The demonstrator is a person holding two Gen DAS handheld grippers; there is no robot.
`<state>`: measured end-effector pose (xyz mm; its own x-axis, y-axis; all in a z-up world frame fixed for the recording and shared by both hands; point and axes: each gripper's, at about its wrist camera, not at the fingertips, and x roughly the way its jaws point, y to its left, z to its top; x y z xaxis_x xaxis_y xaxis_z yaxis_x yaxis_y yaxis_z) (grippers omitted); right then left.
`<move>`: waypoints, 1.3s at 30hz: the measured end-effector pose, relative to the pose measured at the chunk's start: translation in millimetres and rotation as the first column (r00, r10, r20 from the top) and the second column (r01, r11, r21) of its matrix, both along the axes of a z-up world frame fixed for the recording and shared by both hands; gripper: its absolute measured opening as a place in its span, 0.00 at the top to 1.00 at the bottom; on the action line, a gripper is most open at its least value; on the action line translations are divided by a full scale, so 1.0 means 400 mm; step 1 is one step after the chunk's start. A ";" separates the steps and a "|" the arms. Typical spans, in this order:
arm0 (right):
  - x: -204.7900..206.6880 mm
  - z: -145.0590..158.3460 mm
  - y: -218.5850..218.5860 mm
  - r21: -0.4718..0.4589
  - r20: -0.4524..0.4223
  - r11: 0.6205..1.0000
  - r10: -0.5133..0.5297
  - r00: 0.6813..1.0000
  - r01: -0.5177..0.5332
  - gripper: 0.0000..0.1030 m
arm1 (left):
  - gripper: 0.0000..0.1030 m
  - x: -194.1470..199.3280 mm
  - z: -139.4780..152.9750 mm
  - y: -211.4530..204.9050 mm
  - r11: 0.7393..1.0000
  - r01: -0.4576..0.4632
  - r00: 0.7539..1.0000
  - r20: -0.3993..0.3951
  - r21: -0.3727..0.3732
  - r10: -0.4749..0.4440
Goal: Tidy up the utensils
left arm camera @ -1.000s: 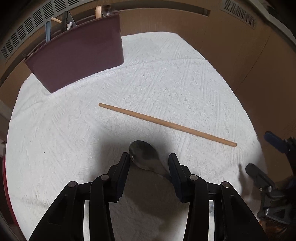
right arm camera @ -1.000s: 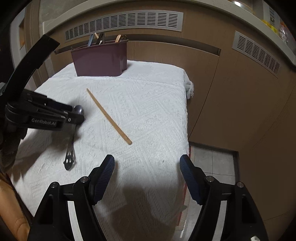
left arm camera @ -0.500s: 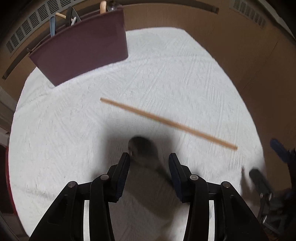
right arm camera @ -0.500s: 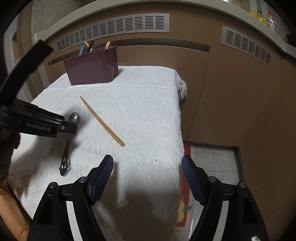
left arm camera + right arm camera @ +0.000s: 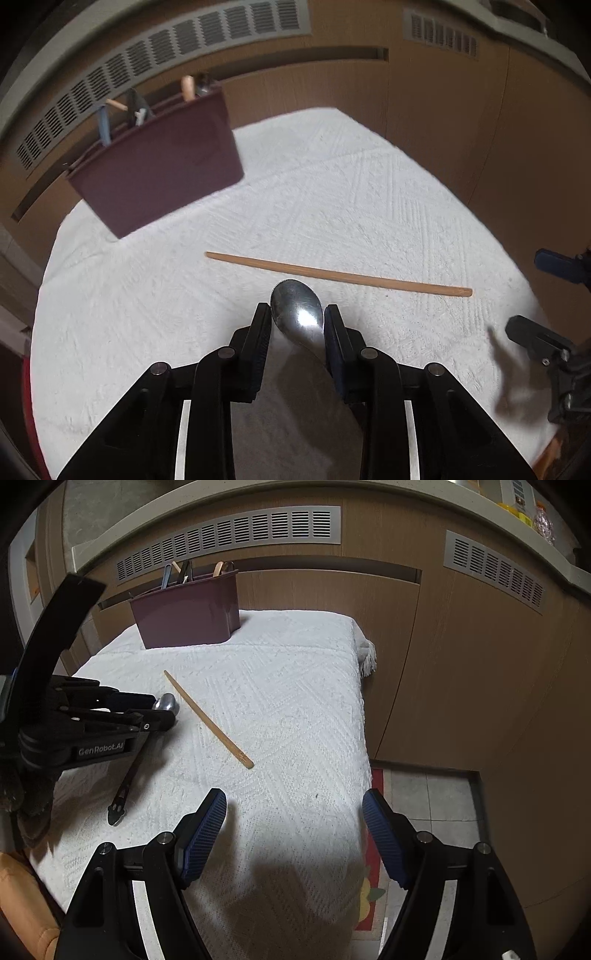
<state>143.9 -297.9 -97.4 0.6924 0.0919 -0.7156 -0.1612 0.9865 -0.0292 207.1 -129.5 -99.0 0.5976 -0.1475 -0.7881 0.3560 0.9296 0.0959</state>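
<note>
Left gripper clamps shiny metal spoon by its bowl, handle end on the white cloth near its left edge. Right gripper released, wide.

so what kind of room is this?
Likely a home kitchen or dining corner: white textured tablecloth, maroon utensil caddy holding cutlery, wood cabinetry with vent grilles.

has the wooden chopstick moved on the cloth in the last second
No. In the right wrist view the chopstick lies at the same angle before the maroon bin; only the cameras shifted.
</note>
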 end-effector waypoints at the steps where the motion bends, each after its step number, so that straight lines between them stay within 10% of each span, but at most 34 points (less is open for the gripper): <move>1: 0.002 0.005 0.004 0.005 0.002 1.000 0.006 1.000 -0.006 0.29 | 0.70 -0.006 0.015 0.020 1.000 -0.010 1.000 0.013 -0.022 0.010; 11: 0.138 0.071 0.187 -0.031 -0.018 0.961 0.276 0.961 -0.276 0.30 | 0.71 -0.088 0.177 0.245 0.982 -0.095 0.962 0.238 -0.163 0.133; 15: 0.245 0.059 0.301 -0.066 -0.097 0.920 0.378 0.921 -0.385 0.72 | 0.74 -0.094 0.201 0.318 0.974 -0.116 0.945 0.281 -0.196 0.169; 22: 0.382 -0.002 0.402 -0.084 -0.222 0.879 0.442 0.869 -0.469 0.75 | 0.83 -0.081 0.207 0.406 0.960 -0.131 0.936 0.287 -0.247 0.201; 29: 0.400 -0.043 0.425 -0.113 -0.265 0.888 0.405 0.875 -0.445 0.76 | 0.75 0.011 0.108 0.503 0.920 -0.298 0.946 0.055 -0.253 0.321; 34: 0.372 -0.048 0.444 -0.152 -0.239 0.883 0.404 0.883 -0.445 0.86 | 0.65 0.092 0.005 0.568 0.811 -0.503 0.863 -0.228 -0.299 0.451; 39: 0.347 -0.048 0.418 -0.131 -0.204 0.892 0.403 0.892 -0.433 0.85 | 0.55 0.136 -0.045 0.571 0.795 -0.554 0.827 -0.271 -0.246 0.492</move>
<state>282.7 -130.5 -116.7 0.4853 0.2144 -0.8477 -0.5747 0.8088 -0.1245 261.6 98.8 -117.1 0.5017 -0.1021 -0.8590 -0.2116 0.9484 -0.2363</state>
